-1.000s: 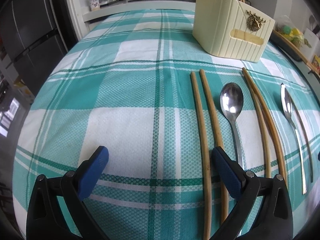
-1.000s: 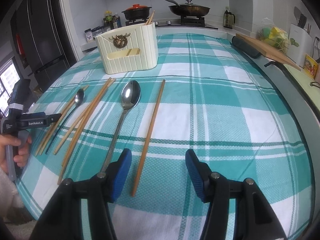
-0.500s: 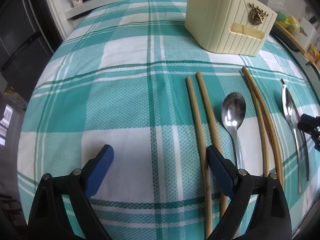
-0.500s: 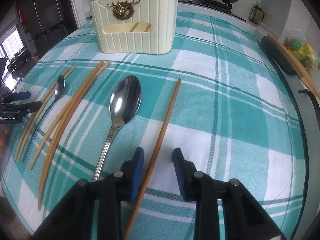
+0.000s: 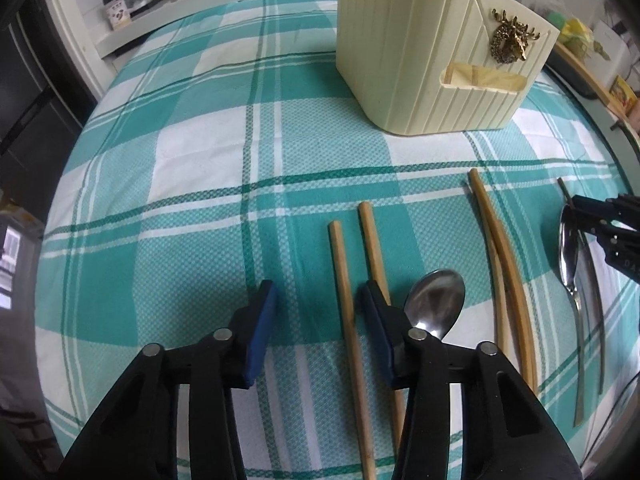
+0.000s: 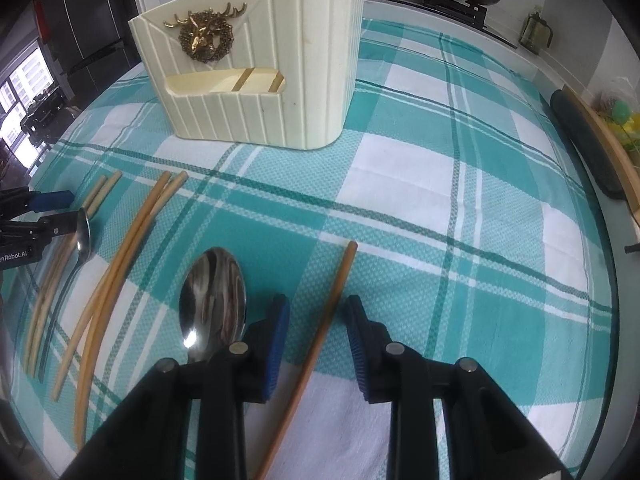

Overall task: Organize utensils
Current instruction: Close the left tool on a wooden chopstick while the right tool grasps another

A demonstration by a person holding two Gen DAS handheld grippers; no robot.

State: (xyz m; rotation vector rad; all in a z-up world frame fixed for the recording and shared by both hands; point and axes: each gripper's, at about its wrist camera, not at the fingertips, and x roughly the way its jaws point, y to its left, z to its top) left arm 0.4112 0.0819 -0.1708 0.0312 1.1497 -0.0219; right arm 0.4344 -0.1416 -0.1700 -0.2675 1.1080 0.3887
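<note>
"enRobot.AI" on the left claw (image 6: 44,216)

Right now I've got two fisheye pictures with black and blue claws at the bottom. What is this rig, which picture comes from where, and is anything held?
The claws are two hand-held grippers, one in each of a person's hands, each with a camera looking along its fingers. One picture comes from the left gripper, the other from the right gripper.

On the checked tablecloth stands a cream utensil holder, with chopsticks and two spoons laid out in front of it.

Both sets of jaws have just been closing. A single chopstick lies between the right gripper's pads, and another chopstick between the left's. In both views a gap shows beside the stick, so nothing looks gripped yet. The big spoon lies just left of the right gripper.
</note>
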